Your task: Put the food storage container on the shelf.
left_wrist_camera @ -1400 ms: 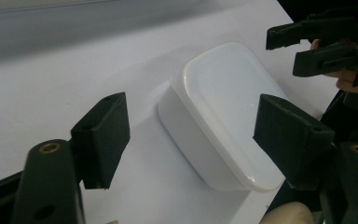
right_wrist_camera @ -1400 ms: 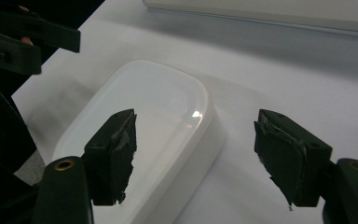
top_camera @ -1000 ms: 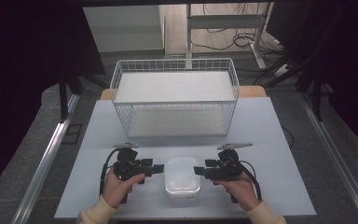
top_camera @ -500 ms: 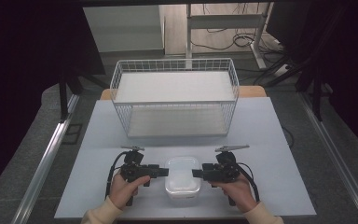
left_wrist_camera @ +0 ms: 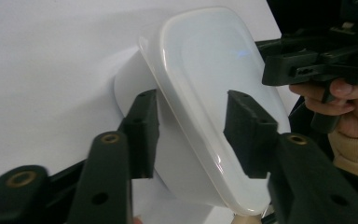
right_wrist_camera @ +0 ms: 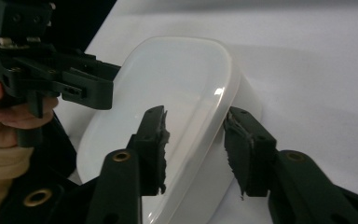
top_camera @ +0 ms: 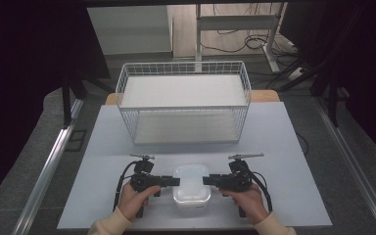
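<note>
Container (top_camera: 191, 190) sits between left gripper (top_camera: 174, 181) and right gripper (top_camera: 208, 180); both jaws, just closing, straddle its rim, not yet clamped.

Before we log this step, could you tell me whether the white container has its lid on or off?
On. A translucent lid covers the top of the white container, its rim overhanging the body all round.

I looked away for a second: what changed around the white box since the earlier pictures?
Both claws, left claw and right claw, moved inward to the lidded white box's rim edges, their jaws just closing, pads straddling the rim; grip unclear. Box, wire basket and table stayed put.
</note>
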Tool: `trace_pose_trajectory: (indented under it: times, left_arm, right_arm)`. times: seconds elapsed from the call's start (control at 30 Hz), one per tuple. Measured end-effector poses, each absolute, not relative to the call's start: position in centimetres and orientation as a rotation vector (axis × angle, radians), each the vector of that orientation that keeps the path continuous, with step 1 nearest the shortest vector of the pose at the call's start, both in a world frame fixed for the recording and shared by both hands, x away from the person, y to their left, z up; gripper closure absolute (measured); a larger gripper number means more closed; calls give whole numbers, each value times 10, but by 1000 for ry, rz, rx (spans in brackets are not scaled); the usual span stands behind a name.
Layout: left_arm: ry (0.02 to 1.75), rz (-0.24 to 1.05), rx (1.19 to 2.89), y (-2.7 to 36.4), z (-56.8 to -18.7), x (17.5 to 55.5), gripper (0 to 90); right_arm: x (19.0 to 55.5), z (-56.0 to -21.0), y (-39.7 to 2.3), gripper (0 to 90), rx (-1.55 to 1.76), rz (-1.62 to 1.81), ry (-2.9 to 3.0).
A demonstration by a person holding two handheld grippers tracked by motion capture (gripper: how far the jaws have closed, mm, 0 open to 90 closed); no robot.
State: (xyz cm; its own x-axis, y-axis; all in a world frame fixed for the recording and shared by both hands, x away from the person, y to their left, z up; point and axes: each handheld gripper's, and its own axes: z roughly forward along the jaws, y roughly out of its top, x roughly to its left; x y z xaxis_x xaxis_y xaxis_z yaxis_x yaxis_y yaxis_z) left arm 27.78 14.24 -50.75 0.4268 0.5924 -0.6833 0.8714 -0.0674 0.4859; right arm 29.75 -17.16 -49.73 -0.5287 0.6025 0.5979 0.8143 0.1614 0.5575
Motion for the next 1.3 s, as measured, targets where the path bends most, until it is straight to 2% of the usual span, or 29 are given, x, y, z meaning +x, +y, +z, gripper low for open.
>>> trace_pose_trajectory:
  times: [0.2, 0.87, 1.3]
  left_arm:
    - [1260, -372, 1750, 146, -503, 275, 650]
    - [1197, -253, 1728, 152, -484, 260, 780]
    - [1155, -200, 1728, 153, -471, 257, 791]
  right_arm:
    - [297, -497, -176, 654, -1374, -1314, -2156]
    - [287, -481, -182, 799, -1329, -1418, -2117]
    - [285, -467, -181, 800, -1265, -1488, -2205]
